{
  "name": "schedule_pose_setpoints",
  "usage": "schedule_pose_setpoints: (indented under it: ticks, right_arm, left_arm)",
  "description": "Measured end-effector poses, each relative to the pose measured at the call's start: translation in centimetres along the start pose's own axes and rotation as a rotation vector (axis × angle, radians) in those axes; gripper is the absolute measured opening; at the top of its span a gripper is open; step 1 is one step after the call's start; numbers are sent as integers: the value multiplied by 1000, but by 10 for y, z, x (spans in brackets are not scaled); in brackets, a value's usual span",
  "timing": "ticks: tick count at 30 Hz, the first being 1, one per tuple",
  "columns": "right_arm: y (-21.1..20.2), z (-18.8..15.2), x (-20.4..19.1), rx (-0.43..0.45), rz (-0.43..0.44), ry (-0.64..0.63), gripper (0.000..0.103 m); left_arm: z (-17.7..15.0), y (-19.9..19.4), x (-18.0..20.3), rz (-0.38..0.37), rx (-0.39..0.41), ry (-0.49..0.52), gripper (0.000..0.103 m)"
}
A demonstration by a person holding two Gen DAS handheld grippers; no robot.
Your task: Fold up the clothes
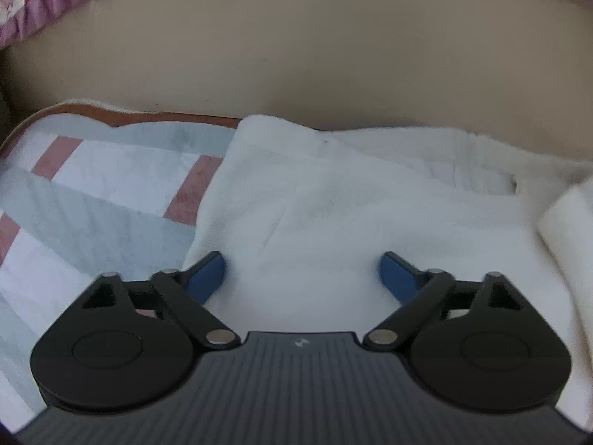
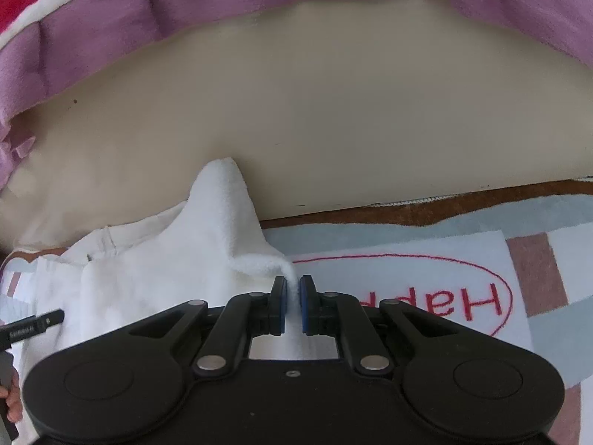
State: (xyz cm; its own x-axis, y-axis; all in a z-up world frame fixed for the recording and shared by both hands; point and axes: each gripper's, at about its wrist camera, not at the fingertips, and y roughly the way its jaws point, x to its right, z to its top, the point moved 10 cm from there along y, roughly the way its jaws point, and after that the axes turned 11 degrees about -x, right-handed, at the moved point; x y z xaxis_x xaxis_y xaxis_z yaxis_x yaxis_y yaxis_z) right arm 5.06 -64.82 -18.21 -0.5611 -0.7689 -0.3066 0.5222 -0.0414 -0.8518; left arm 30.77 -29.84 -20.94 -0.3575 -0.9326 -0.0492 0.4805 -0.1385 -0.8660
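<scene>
My right gripper (image 2: 293, 298) pinches a corner of the white towel (image 2: 155, 278). My left gripper (image 1: 302, 276) is spread wide over the towel (image 1: 333, 215), holding nothing. The towel lies on a patchwork mat (image 2: 556, 296) on the tan floor (image 2: 315, 111).

Right gripper (image 2: 293, 298): blue pads (image 2: 280, 302) pinched tight on edge of white garment (image 2: 155, 278), fluffy fold rising betw. them. Garment spreads left over patchwork mat (image 2: 556, 319), one corner peaked upright near mat's far edge. Mat: grey/white/brown blocks, red stitched oval w/ "Happ" lettering (image 2: 467, 302) just right of gripper. Beige floor (image 2: 315, 111) beyond. Purple frilled cloth (image 2: 185, 3) along top. Black tool part (image 2: 29, 328) at left edge, partly seen.
</scene>
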Motion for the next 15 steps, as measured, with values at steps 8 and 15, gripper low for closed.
schedule_pose_setpoints:
  ticks: [8, 15]
  right_arm:
    - [-19, -1, -6, 36, -34, -83, 9]
    - [-18, 2, -12, 108, -137, -161, 8]
  left_arm:
    - [7, -52, -12, 80, 119, 5, 11]
    - [14, -71, -44, 6, 179, -141, 11]
